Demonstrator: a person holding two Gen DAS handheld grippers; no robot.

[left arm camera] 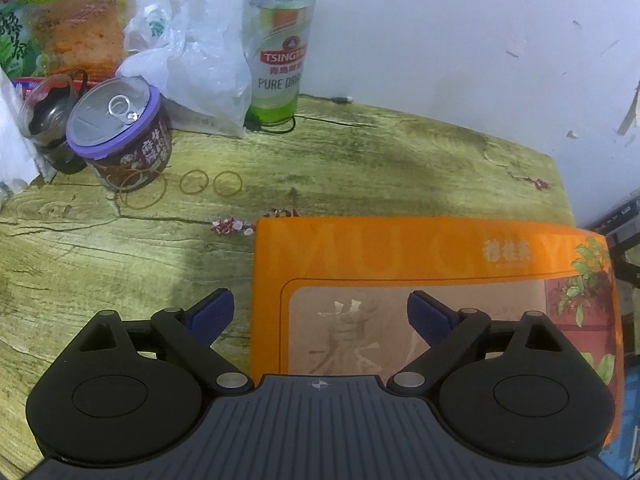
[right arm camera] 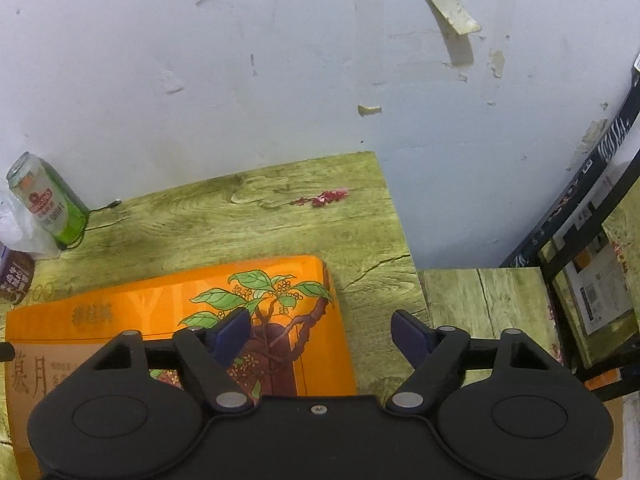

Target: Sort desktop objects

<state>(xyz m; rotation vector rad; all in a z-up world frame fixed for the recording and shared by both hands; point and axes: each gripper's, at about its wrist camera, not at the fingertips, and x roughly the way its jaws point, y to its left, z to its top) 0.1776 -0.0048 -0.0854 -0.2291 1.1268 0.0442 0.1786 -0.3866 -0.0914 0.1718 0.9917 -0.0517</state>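
Hovering over the orange box (left arm camera: 436, 280), both grippers sit above it with nothing in hand. Left gripper (left arm camera: 320, 316): jaws wide apart, empty, straddling the box's left edge, one blue pad over bare table (left arm camera: 360, 168), the other over the box's printed panel. Right gripper (right arm camera: 322, 338): jaws parted a bit less, also empty, straddling the box's right edge, one pad over the tree print, the other over the table.

Box lies flat at roughly 5 o'clock in the left wrist view and 8 o'clock in the right wrist view, near the table's right end, well apart from the clutter.

Rest of the desktop, left view: beer can (left arm camera: 278, 52) upright at 12 o'clock against the wall (left arm camera: 480, 40), thin cable looped at its base. Clear plastic bag (left arm camera: 196, 60) just left of it. Purple-rimmed tin (left arm camera: 120, 136) at 10 o'clock, tilted, pull-tab lid on. Dark glass jar (left arm camera: 48, 120) touching it on the left. Snack packets (left arm camera: 76, 24) stacked at 11 o'clock behind. Three rubber bands (left arm camera: 194, 182) loose on the table at 10 o'clock, one partly under the tin.

Progress judgement: early. Nothing looks grouped; the clutter at the far left is still a heap. Box looks like the item in hand, likely a two-gripper lift by its opposite edges. Everything else remains.
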